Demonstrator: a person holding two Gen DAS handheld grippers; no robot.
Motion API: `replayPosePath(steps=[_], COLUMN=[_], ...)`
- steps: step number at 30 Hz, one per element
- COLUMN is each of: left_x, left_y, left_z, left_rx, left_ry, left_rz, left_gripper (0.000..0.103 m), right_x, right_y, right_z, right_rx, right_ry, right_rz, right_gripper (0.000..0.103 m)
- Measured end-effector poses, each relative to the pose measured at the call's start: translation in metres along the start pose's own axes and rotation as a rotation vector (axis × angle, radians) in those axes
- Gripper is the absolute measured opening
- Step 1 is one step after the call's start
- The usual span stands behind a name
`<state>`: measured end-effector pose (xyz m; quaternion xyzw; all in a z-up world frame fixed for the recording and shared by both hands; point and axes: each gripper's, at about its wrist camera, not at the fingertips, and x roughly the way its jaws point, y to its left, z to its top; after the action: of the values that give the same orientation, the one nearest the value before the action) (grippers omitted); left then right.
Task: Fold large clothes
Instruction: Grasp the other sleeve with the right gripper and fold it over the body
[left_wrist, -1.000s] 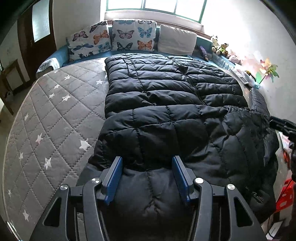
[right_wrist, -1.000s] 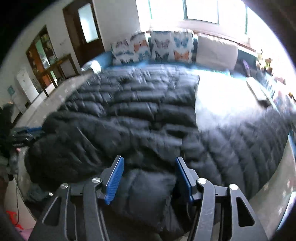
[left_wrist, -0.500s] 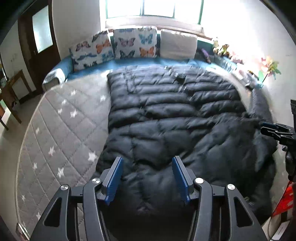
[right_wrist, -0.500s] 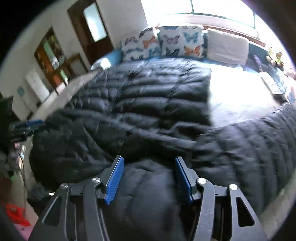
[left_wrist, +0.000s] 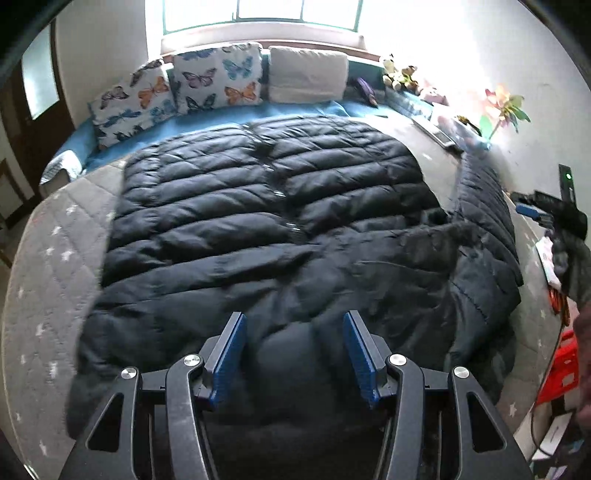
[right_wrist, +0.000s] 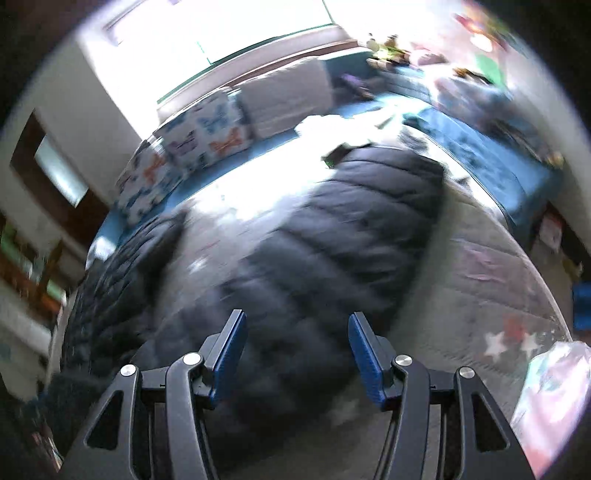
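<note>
— Item one?
— Black puffer jacket (left_wrist: 273, 221): spread across the grey quilted bed (left_wrist: 55, 258), filling mid-frame.
— Fingers?
— My left gripper (left_wrist: 293, 354): parted, lower centre, grasping nothing. My right gripper (right_wrist: 295, 354): likewise released above the jacket's sleeve (right_wrist: 332, 240).

Harsh glare from the window (left_wrist: 295, 16); right wrist view heavily motion-blurred; dark fisheye vignette at edges
</note>
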<state>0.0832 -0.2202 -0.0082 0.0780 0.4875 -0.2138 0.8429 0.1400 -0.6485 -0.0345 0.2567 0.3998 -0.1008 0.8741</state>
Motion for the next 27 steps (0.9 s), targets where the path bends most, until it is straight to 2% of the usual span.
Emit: replayPosePath(steps=[3, 7, 12, 14, 16, 19, 23, 27], left_x=[0.012, 0.025, 0.031, 0.032, 0.033, 0.036, 0.045, 0.06], left_y=[-0.019, -0.037, -0.054, -0.063, -0.073, -0.09, -0.108, -0.133], left_z=[0.004, 0.01, 0.02, 0.025, 0.031, 0.038, 0.041, 0.046], left_rx=[0.024, 0.047, 0.073, 0.085, 0.096, 0.12, 0.147, 0.192], left_ry=[0.022, 0.047, 0.058, 0.058, 0.06, 0.057, 0.061, 0.053], left_rz=[-0.02, -0.04, -0.068, -0.085, -0.099, -0.113, -0.119, -0.119], left_gripper=[0.057, 0.057, 0.057, 0.057, 0.057, 0.059, 0.059, 0.059], right_x=[0.014, 0.035, 0.05, 0.055, 0.059, 0.057, 0.027, -0.005], right_y=[-0.031, -0.05, -0.058, -0.063, -0.069, -0.076, -0.073, -0.046], right_z=[0.009, 0.016, 0.028, 0.031, 0.031, 0.026, 0.027, 0.037], right_rx=[0.095, 0.185, 0.256, 0.28, 0.313, 0.359, 0.386, 0.31], right_ry=[0.017, 0.027, -0.016, -0.024, -0.013, -0.02, -0.098, -0.144], right_rz=[0.019, 0.063, 0.181, 0.203, 0.227, 0.296, 0.421, 0.444], right_gripper=[0.062, 0.062, 0.062, 0.055, 0.032, 0.016, 0.011, 0.01])
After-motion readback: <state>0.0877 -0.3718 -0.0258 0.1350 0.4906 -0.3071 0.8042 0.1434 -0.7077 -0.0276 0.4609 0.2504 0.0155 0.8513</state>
